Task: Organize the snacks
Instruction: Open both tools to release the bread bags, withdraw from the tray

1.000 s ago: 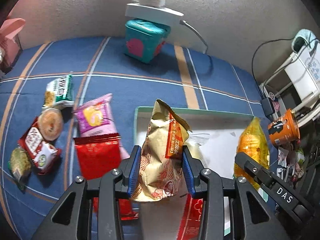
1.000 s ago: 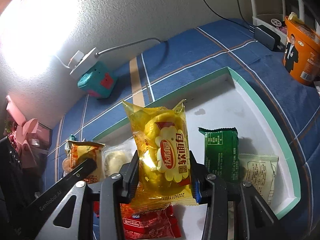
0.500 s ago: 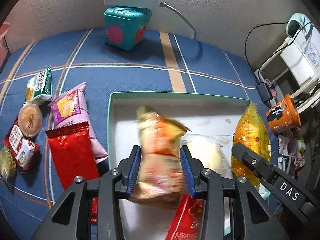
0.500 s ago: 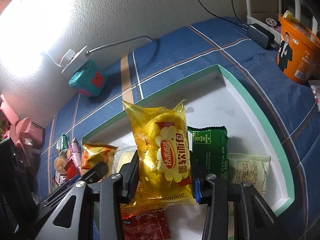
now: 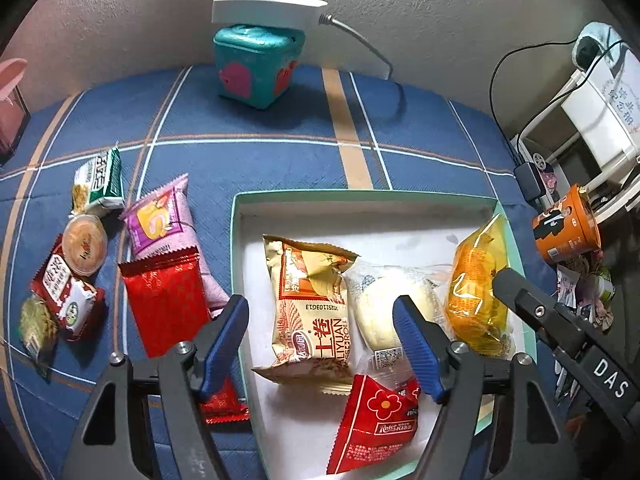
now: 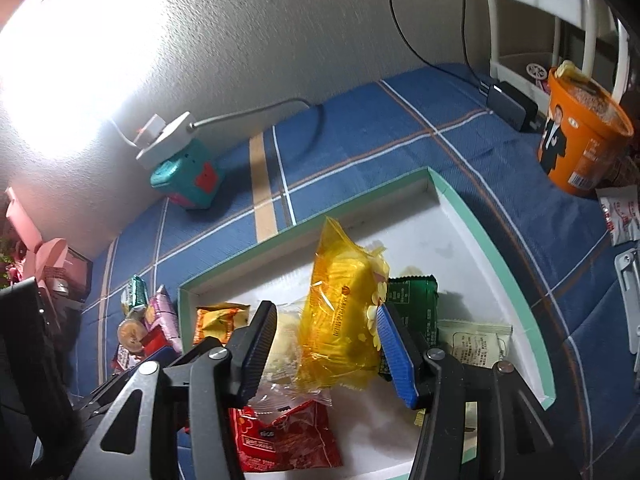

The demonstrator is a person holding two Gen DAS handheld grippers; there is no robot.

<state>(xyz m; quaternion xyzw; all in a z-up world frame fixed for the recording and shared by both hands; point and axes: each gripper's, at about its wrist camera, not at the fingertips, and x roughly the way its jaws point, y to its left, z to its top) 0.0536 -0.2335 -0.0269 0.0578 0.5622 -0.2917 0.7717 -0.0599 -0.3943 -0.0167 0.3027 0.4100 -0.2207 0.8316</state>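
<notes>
Snack sorting, with the teal-rimmed tray (image 5: pixel 236 240) as the collecting place. The beige egg-roll packet (image 5: pixel 310 308) lies flat on the tray floor between the spread jaws of the left gripper (image 5: pixel 320 344), which touch nothing; lying flat, it leaves room for neighbours. Just beside it rests a clear-wrapped bun (image 5: pixel 384 312), and a red Rose Kiss packet (image 5: pixel 376 420) overlaps the near edge of both. The yellow bread packet (image 6: pixel 340 328) stands tilted between the jaws of the right gripper (image 6: pixel 324 352); the jaws are parted and the blue pad (image 6: pixel 394 352) appears to touch its edge, though whether any grip remains cannot be told. It leans against a green packet (image 6: pixel 416 308), beside a white sachet (image 6: pixel 472 340), so the row fills the tray side by side. On the blue plaid surface, well apart from the tray's left wall, wait a red foil packet (image 5: pixel 164 300), a pink packet (image 5: pixel 164 224), a green-and-white packet (image 5: pixel 100 184), a round jelly cup (image 5: pixel 84 246) and smaller sweets, apparently the next items to gather. An orange noodle cup (image 6: pixel 580 136) stands outside.
</notes>
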